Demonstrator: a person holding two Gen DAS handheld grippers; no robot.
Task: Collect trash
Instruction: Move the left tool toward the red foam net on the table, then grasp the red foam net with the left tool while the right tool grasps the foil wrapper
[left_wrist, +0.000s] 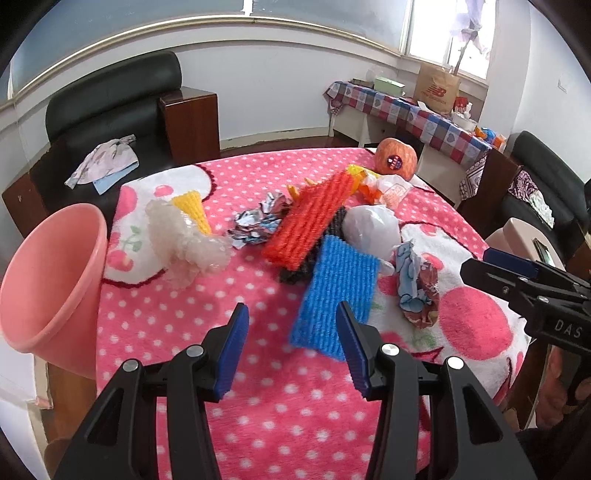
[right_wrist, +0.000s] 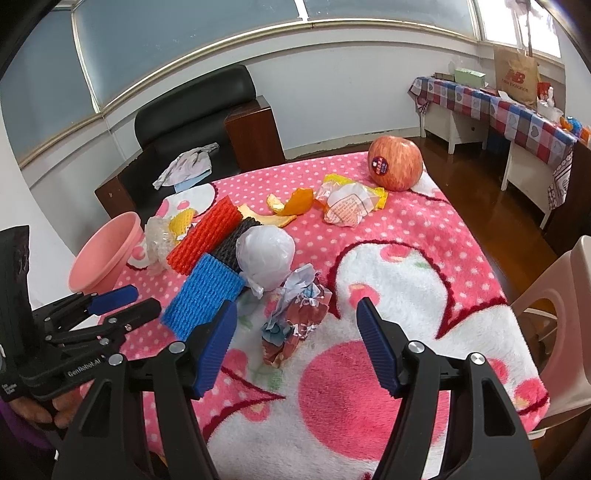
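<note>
Trash lies scattered on a table under a pink dotted blanket (left_wrist: 258, 406): a blue foam net (left_wrist: 340, 295) (right_wrist: 203, 291), a red foam net (left_wrist: 306, 221), a white plastic ball (right_wrist: 266, 254), a crumpled printed wrapper (right_wrist: 291, 332), clear bubble wrap (left_wrist: 184, 240), orange peel (right_wrist: 291, 206) and a snack wrapper (right_wrist: 347, 206). A pink bin (left_wrist: 48, 280) (right_wrist: 107, 254) stands tilted at the table's left edge. My left gripper (left_wrist: 291, 305) hovers open, its right finger over the blue net's near edge. My right gripper (right_wrist: 297, 304) hovers open just short of the crumpled wrapper. Nothing is held.
An apple (right_wrist: 395, 162) with a sticker sits at the table's far corner. A black armchair (right_wrist: 192, 110) with cloth on it stands behind the table. A checked-cloth side table (right_wrist: 517, 107) lines the right wall, and a beige plastic chair (right_wrist: 565, 295) stands by the table's right edge.
</note>
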